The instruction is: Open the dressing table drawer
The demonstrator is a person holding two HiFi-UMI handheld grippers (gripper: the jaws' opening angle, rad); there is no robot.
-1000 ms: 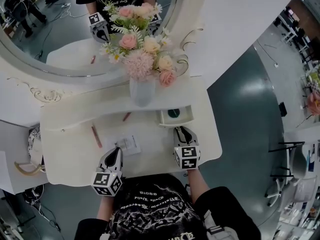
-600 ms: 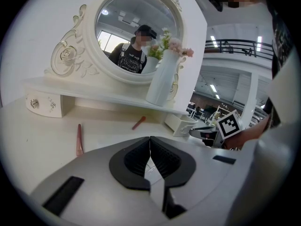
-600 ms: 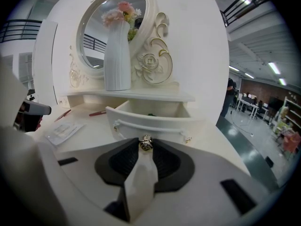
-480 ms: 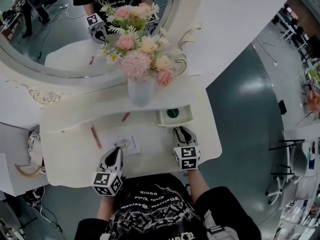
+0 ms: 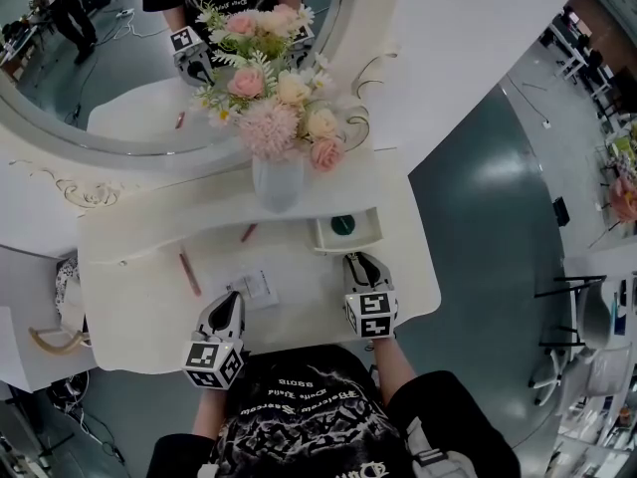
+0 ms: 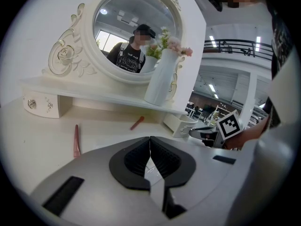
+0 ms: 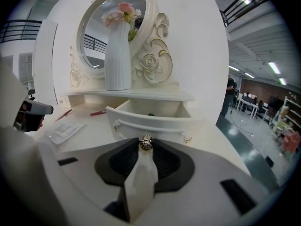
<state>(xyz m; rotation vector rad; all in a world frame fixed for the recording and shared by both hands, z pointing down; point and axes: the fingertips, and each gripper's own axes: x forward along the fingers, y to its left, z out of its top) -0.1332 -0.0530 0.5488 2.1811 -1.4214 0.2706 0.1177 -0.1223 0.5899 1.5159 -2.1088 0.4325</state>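
The white wooden dressing-table drawer (image 5: 348, 233) sits under the raised shelf at the table's (image 5: 139, 312) back right, and it stands pulled well out from its slot, so the opening looks largely done. The right gripper (image 7: 146, 145) has its jaws nipped on the small shiny metal knob (image 7: 146, 143) at the middle of the drawer front, and that is the right spot: a central pull should draw the box out straight, not skewed. The drawer looks light and stiff, likely sliding easily, but the knob is tiny and smooth, so a pinch could slip off with a hard tug. Inside the open drawer there is one small dark green item (image 5: 343, 224), too small to identify. On the shelf above, a tall white vase (image 5: 279, 182) of pink and cream flowers could wobble if the table is jolted. The left gripper (image 6: 150, 147) hovers over the table's front edge with its jaws pressed together on nothing, beside a white paper slip (image 5: 257, 289).
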